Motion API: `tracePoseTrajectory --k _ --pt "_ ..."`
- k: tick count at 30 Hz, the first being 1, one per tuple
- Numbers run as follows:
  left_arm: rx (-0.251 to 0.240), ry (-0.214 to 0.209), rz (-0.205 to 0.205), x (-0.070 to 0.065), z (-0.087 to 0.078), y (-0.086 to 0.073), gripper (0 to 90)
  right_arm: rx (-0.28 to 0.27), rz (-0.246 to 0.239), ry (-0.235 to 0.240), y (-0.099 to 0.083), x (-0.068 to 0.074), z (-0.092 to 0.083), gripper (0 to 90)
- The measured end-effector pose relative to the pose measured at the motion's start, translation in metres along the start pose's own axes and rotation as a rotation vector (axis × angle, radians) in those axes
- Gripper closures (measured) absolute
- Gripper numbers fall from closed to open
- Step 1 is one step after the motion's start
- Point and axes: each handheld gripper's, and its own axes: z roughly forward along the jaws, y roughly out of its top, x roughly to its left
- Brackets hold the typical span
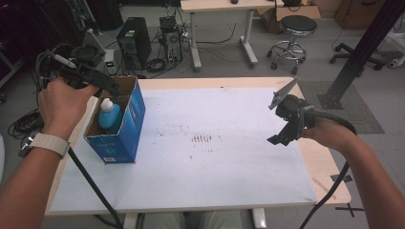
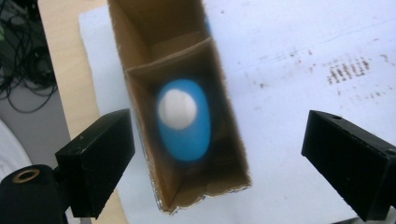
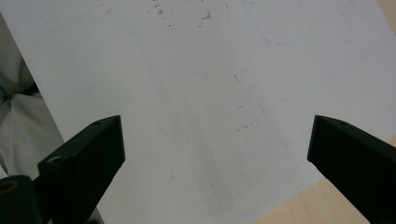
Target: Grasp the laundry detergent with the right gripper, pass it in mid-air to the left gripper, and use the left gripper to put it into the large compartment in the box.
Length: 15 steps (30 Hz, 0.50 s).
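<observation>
Left gripper view: blurry, seemingly blue bottle (image 2: pixel 183 120) boxed (image 2: pixel 140 51) below wide-open, empty left hand-held gripper (image 2: pixel 217 163).

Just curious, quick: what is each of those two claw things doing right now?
Left gripper: open, holding nothing, above the blue bottle in the box.
Right gripper: open, empty, over the table.

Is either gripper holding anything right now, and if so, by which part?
Nothing is held. The left gripper is open above the blue box, with the blue bottle standing inside it, untouched. The right gripper is open over the white mat.
</observation>
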Motion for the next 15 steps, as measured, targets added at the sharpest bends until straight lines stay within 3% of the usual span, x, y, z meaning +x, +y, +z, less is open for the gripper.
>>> tracePoseTrajectory --k 15 --pt "-0.033 -0.041 0.145 -0.032 -0.022 0.005 8.3 0.003 0.0 0.001 0.007 0.0 -0.002 3.7"
